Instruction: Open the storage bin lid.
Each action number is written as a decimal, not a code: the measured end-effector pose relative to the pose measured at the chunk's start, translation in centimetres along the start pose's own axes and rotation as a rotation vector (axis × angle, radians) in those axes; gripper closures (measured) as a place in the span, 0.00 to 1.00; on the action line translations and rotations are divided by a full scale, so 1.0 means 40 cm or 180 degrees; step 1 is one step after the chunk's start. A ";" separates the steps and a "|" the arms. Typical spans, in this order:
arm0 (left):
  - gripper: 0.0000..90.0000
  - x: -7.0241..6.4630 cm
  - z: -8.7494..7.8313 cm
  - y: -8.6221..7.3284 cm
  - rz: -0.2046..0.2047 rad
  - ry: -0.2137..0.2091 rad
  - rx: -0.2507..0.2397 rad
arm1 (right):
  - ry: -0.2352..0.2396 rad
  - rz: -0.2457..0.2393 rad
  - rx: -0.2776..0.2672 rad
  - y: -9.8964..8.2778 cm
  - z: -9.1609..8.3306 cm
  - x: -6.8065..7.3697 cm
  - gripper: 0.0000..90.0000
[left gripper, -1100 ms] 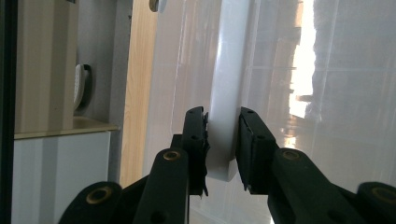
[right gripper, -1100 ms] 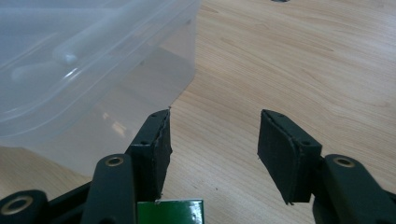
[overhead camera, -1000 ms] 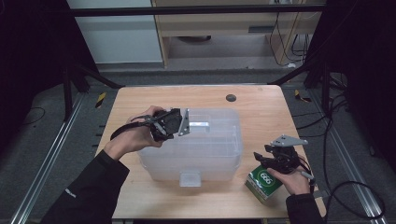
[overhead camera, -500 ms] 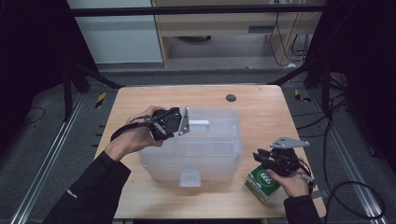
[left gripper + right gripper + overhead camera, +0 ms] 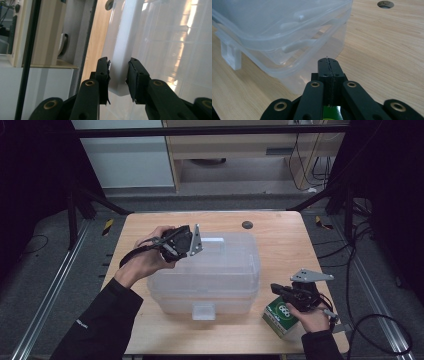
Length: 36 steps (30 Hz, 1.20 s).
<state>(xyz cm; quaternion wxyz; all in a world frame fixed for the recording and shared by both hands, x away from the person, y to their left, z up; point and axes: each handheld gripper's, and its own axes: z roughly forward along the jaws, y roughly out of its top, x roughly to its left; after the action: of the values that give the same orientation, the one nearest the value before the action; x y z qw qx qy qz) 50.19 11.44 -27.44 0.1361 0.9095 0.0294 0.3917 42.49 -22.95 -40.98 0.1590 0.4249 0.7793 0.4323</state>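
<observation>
Clear plastic storage bin (image 5: 207, 275), lidded, centre of tabletop (image 5: 280, 237). Left tongs (image 5: 117, 73) straddle its white handle bar (image 5: 120, 50), jaws just widening, apparently releasing. Right tongs (image 5: 328, 65), just closed empty, rest over green carton (image 5: 280, 316) beside bin.

A translucent, glossy plastic box (image 5: 210, 275) was seen on a pale, matt wooden table (image 5: 280, 240); matt black plastic formed each claw.
</observation>
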 end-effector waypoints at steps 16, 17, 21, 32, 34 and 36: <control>0.78 0.042 0.026 0.002 -0.0219 0.0111 -0.0050 | 0.0196 0.0026 -0.0048 -0.005 0.004 0.015 1.00; 0.78 0.044 0.027 0.002 -0.0228 0.0112 -0.0049 | 0.0209 0.0010 -0.0071 -0.004 0.006 0.017 1.00; 0.78 0.051 0.032 0.002 -0.0303 0.0092 -0.0058 | 0.0287 0.0017 -0.0171 0.005 0.008 0.028 1.00; 0.77 0.052 0.031 -0.001 -0.0330 0.0021 -0.0071 | 0.0465 0.0053 -0.0445 0.042 0.013 0.048 1.00; 0.77 0.052 0.030 -0.002 -0.0311 0.0026 -0.0077 | 0.0494 0.0080 -0.0486 0.046 0.013 0.048 1.00; 0.77 0.050 0.028 -0.003 -0.0346 0.0001 -0.0092 | 0.0483 0.0083 -0.0481 0.046 0.013 0.049 1.00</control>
<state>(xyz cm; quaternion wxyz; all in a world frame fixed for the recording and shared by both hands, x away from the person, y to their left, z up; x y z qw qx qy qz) 52.40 11.63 -26.80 0.1701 0.9045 0.0731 0.3843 42.62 -20.62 -39.56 0.1256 0.3879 0.7486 0.5228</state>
